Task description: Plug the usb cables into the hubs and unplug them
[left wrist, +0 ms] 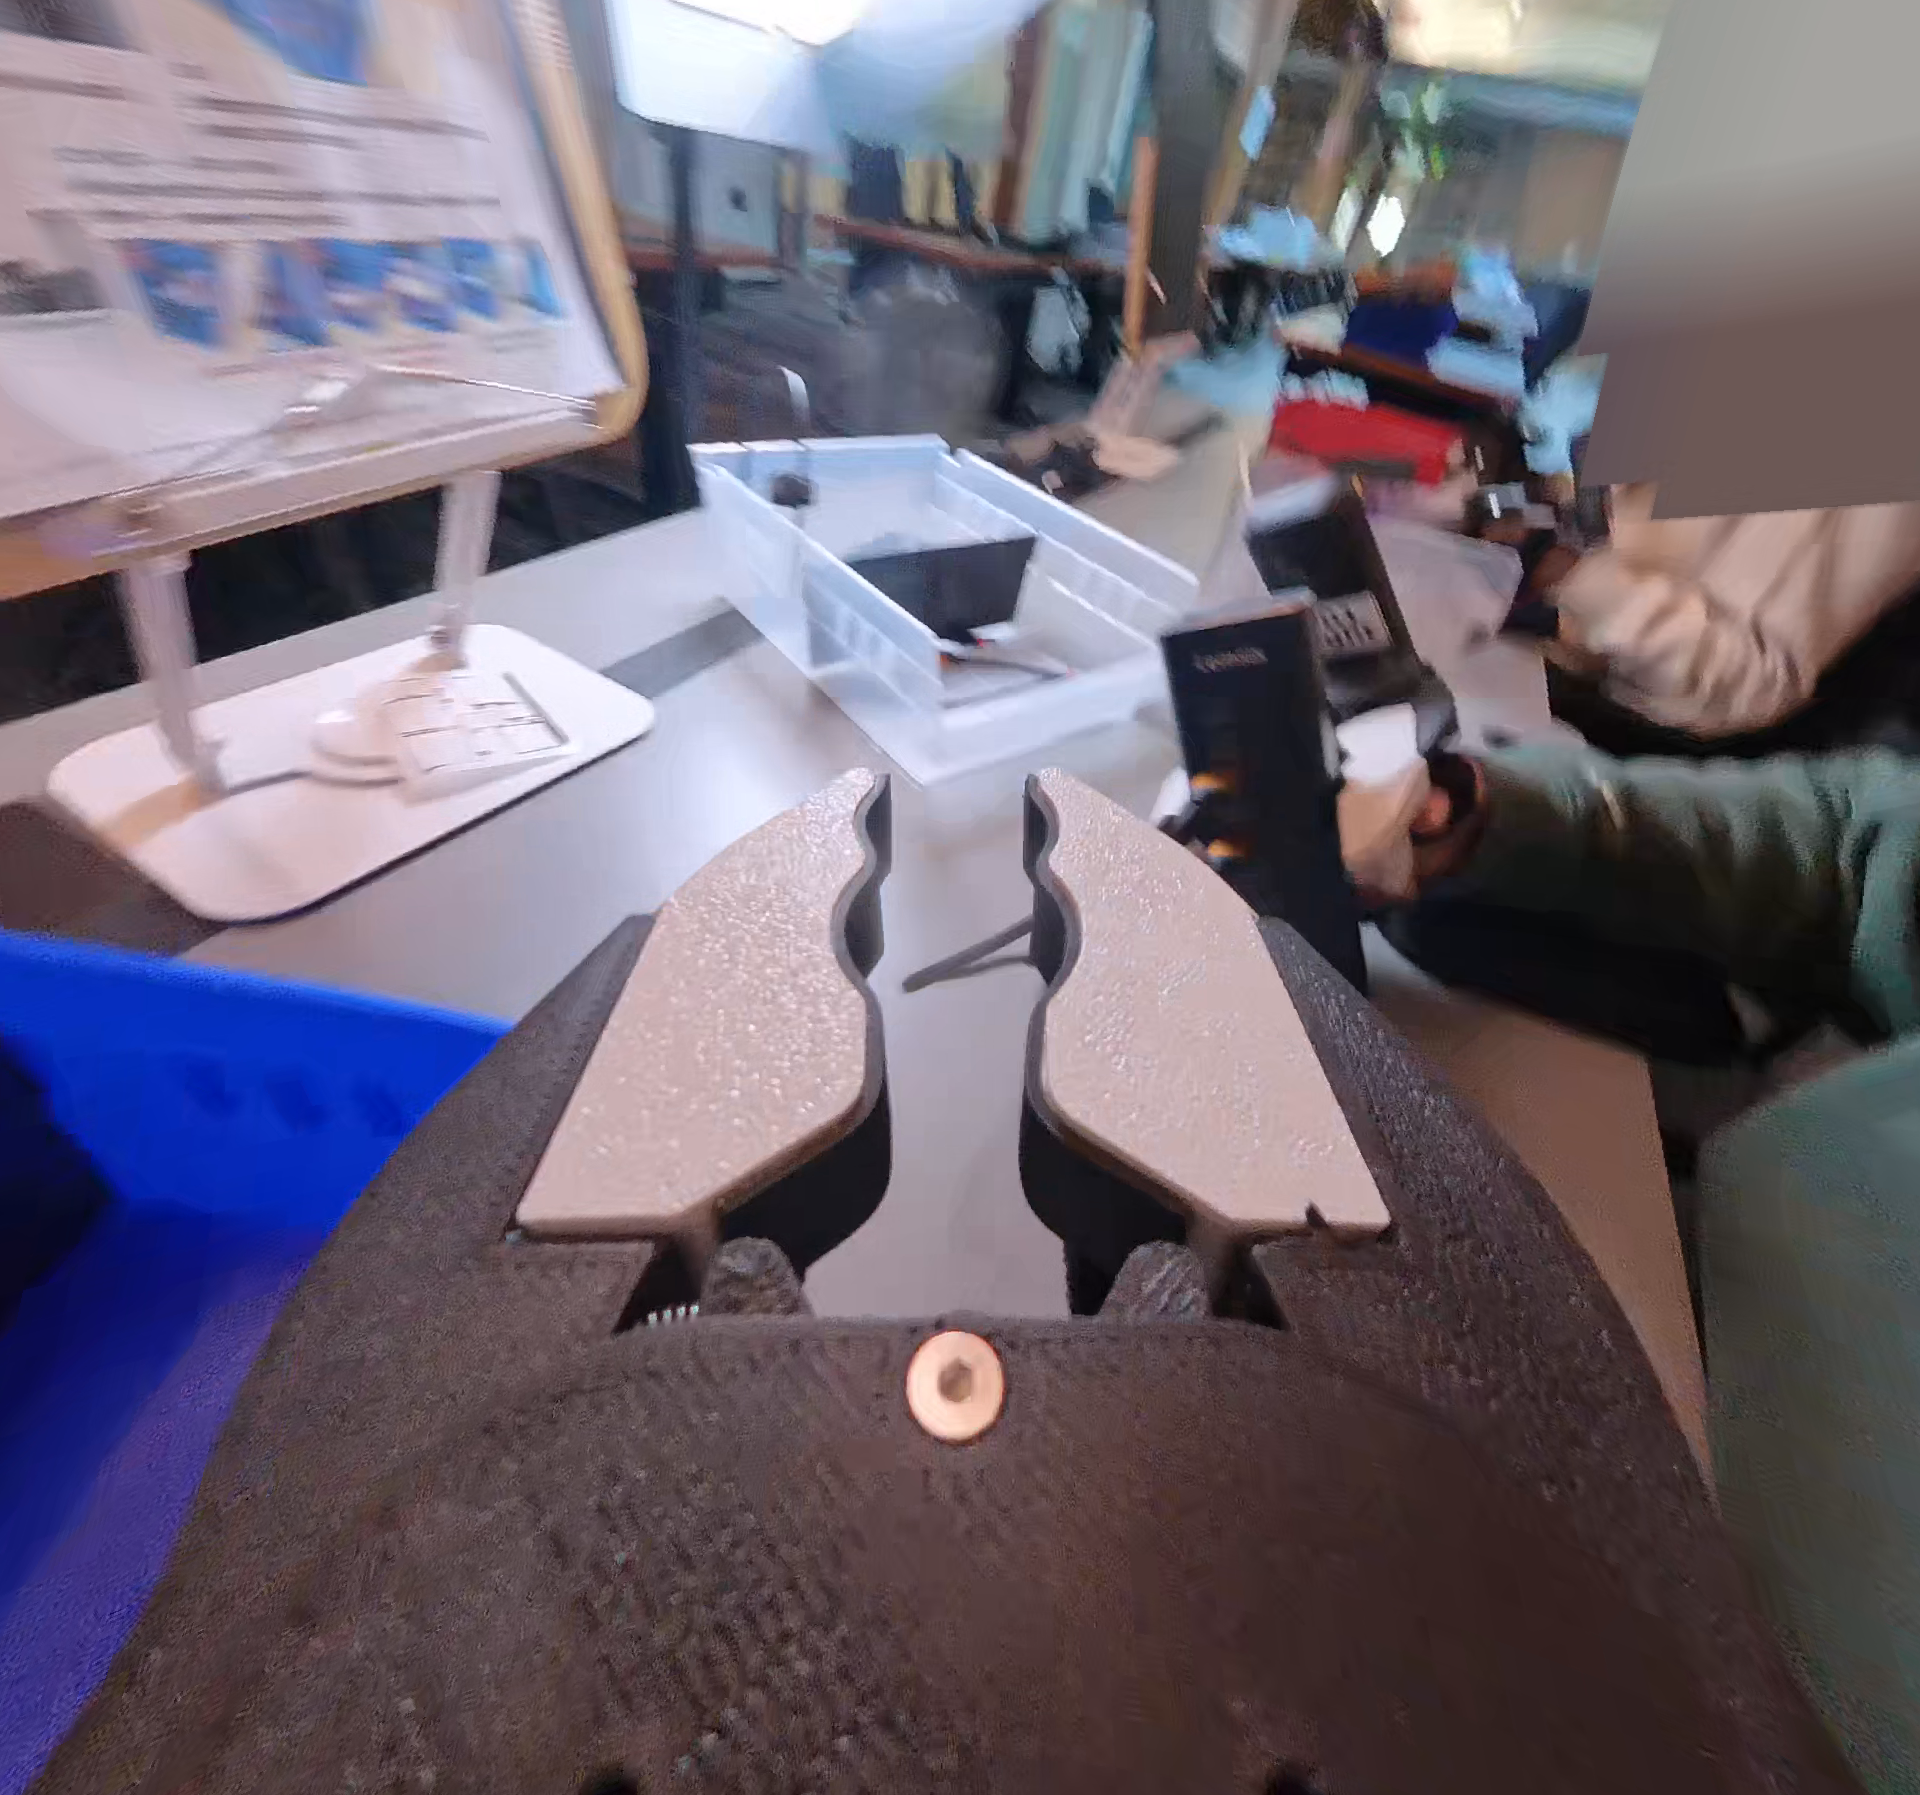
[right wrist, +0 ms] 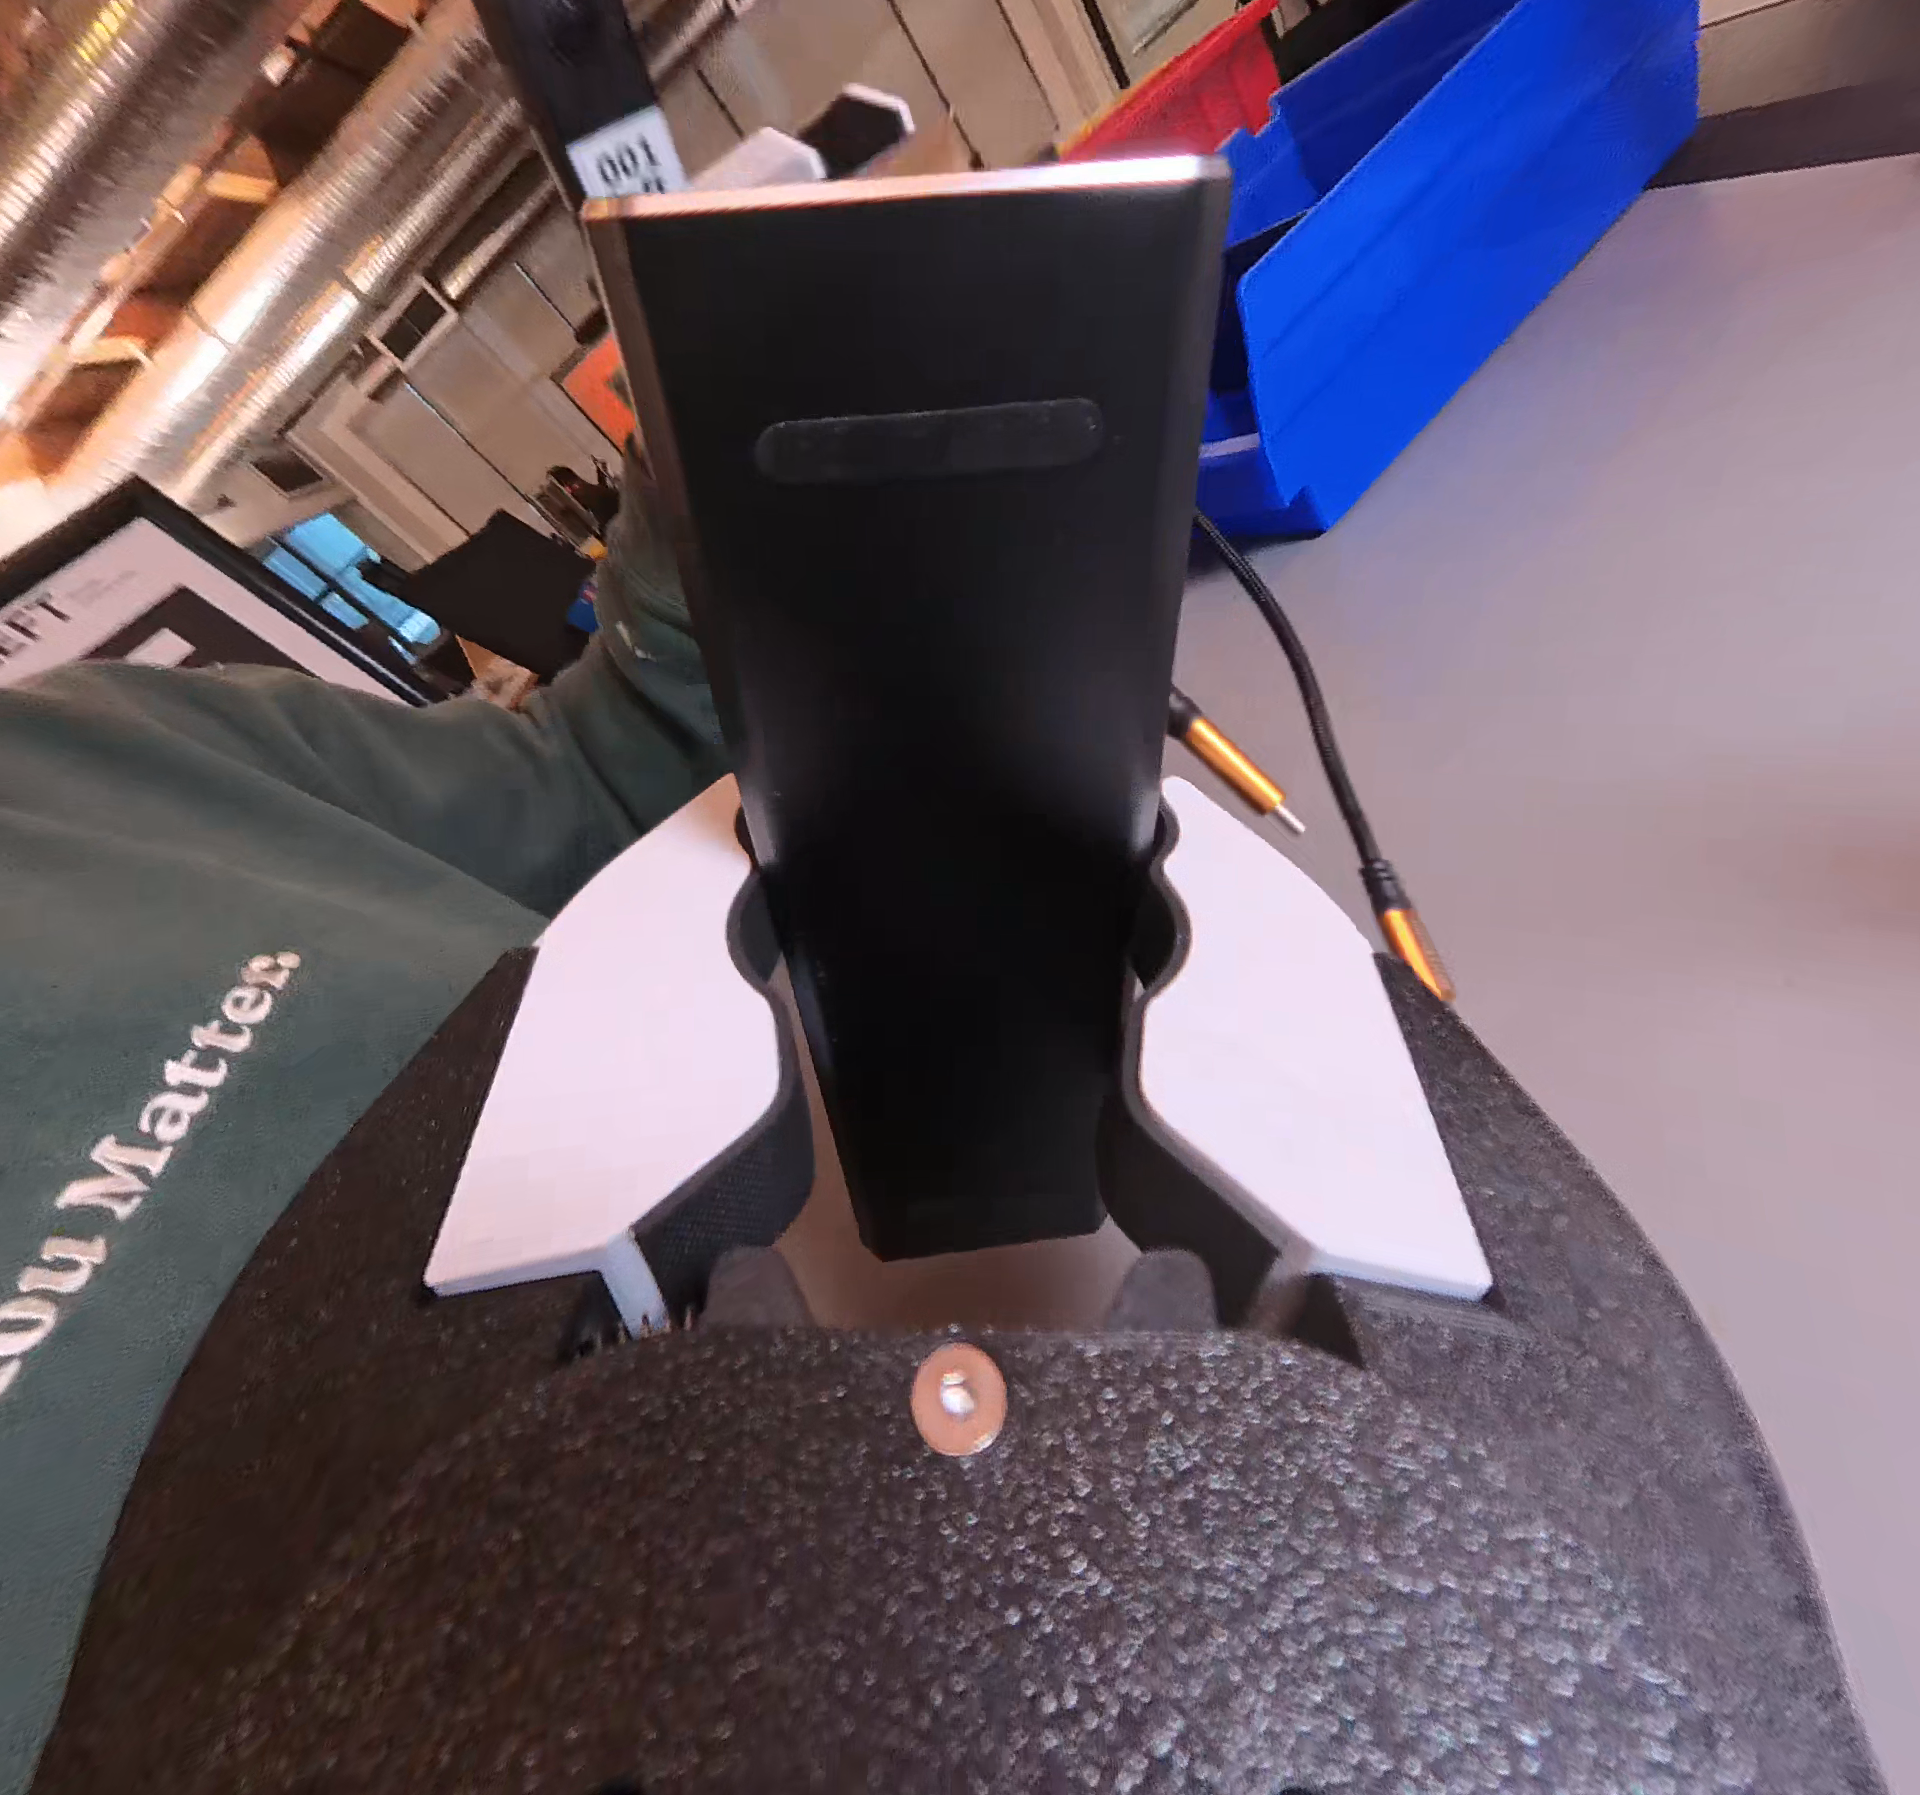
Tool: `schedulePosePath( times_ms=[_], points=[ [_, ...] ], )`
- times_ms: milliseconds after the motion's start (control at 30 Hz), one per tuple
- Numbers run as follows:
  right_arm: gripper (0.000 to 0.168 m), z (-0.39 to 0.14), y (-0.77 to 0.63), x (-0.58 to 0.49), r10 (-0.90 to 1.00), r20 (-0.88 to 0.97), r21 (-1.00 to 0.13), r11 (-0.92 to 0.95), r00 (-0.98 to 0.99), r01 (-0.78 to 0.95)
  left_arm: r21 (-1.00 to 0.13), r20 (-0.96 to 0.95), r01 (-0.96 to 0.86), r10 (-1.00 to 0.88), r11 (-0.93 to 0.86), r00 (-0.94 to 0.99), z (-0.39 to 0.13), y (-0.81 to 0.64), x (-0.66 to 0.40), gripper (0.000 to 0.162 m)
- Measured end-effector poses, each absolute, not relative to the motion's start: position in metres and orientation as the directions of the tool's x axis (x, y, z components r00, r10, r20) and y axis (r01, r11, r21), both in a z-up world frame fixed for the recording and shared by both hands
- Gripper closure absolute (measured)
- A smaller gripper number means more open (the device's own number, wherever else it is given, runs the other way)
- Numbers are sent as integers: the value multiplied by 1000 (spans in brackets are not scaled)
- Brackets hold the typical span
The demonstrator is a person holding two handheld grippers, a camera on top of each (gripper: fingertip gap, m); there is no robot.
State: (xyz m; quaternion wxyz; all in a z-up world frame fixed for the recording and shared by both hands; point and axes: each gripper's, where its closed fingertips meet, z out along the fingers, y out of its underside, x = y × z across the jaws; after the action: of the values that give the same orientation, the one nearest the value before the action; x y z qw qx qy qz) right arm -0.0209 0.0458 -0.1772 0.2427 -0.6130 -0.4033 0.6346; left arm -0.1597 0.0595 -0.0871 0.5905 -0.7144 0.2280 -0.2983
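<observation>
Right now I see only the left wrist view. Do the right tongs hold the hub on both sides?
Observer: Yes, the right tongs are shut on the black hub, one finger on each side.
Operator: Is a cable plugged in?
Observer: One orange plug, right of the hub, shows a bare metal tip.
Operator: And the other?
Observer: A second orange plug is nearer; the tongs hide its tip.

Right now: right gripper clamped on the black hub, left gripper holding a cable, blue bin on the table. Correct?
One error: the left gripper holds nothing; the left wrist view shows its fingers apart and empty. Right gripper is clamped on the black hub, blue bin on the table.
</observation>
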Motion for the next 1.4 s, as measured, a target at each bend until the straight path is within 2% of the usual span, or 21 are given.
schedulePosePath(
  times_ms=[133, 200, 300, 333, 467, 533, 633, 700, 833, 1033, 1233, 1400],
  points=[
    [101, -186, 26, -29, 879, -452, -877, -406, -152, 257, -950, -20, -278, -863, -141, 505, -110, 29, -73, 137],
    [100, -189, 16, -32, 915, -366, -910, -312, -172, 274, -900, -99, -425, -900, -102, 425, -129, 24, -45, 137],
    [102, -189, 6, -32, 934, -290, -936, -231, -210, 266, -790, -107, -599, -935, -127, 339, -166, 26, -28, 132],
    [102, -192, 6, -31, 936, -284, -935, -223, -206, 276, -793, -56, -592, -950, -145, 308, -168, 22, -23, 137],
    [102, -194, 10, -29, 943, -265, -941, -207, -202, 269, -756, 39, -624, -966, -196, 255, -188, 15, -19, 135],
    [102, -195, 9, -29, 950, -233, -945, -171, -206, 280, -790, 59, -575, -960, -213, 275, -189, 19, -14, 143],
    [102, -199, 9, -29, 960, -194, -947, -129, -202, 294, -804, 110, -538, -952, -254, 285, -190, 19, -15, 145],
    [103, -205, 9, -29, 970, -134, -942, -61, -201, 330, -795, 101, -553, -953, -250, 287, -193, 19, -16, 145],
    [104, -183, 7, -28, 978, -10, -972, 39, -207, 233, -783, 84, -578, -960, -230, 268, -194, 14, -14, 145],
    [107, -182, 0, -25, 973, 91, -959, 144, -213, 245, -766, 3, -625, -973, -151, 231, -194, 8, -13, 146],
    [107, -157, -6, -24, 965, 126, -976, 162, -230, 146, -794, -52, -599, -971, -103, 235, -168, 2, -12, 145],
    [107, -153, -10, -23, 960, 136, -975, 173, -243, 141, -790, -59, -605, -968, -103, 243, -162, -2, -13, 145]
  ],
)
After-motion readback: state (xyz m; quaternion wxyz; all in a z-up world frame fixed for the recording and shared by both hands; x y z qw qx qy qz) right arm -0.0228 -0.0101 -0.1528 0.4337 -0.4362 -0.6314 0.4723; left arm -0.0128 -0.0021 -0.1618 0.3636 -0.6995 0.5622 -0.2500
